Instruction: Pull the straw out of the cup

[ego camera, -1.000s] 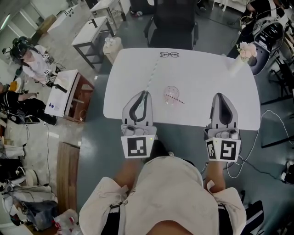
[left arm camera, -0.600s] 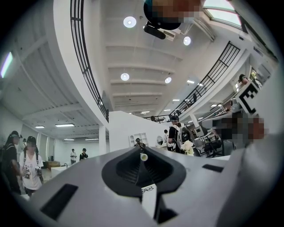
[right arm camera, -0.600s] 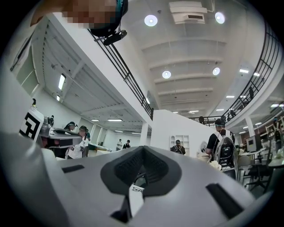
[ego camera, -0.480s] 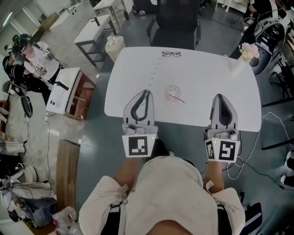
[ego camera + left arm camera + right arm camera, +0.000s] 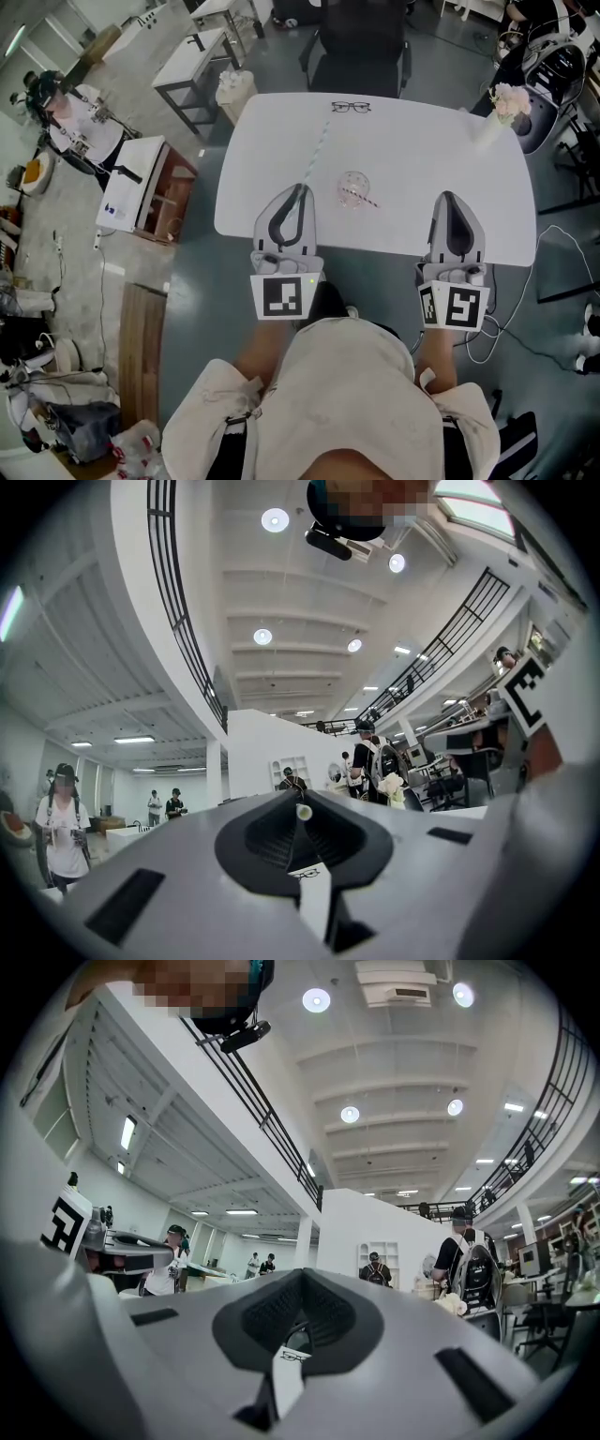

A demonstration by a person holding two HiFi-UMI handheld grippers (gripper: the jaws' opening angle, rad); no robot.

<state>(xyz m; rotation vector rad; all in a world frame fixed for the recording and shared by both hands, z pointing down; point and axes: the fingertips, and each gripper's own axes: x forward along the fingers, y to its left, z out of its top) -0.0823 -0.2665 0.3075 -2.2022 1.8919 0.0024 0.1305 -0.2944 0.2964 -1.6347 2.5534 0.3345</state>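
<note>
A clear cup (image 5: 353, 190) stands on the white table (image 5: 422, 159), with a red-striped straw (image 5: 365, 200) lying across its mouth. My left gripper (image 5: 298, 187) rests at the table's near edge, left of the cup. It is shut on the near end of a long pale straw (image 5: 315, 150) that runs away over the table towards the glasses. In the left gripper view that straw's round end (image 5: 304, 812) shows between the jaw tips of the left gripper (image 5: 302, 803). My right gripper (image 5: 448, 195) lies at the near edge, right of the cup, jaws shut and empty; in its own view the right gripper (image 5: 298, 1274) shows tips that meet.
A pair of glasses (image 5: 351, 107) lies at the table's far edge. A white vase of flowers (image 5: 497, 108) stands at the far right corner. A black chair (image 5: 361, 47) sits beyond the table. Benches and people are off to the left.
Both grippers, the cup and the straws keep their places. Only the people at the left of the room have shifted.
</note>
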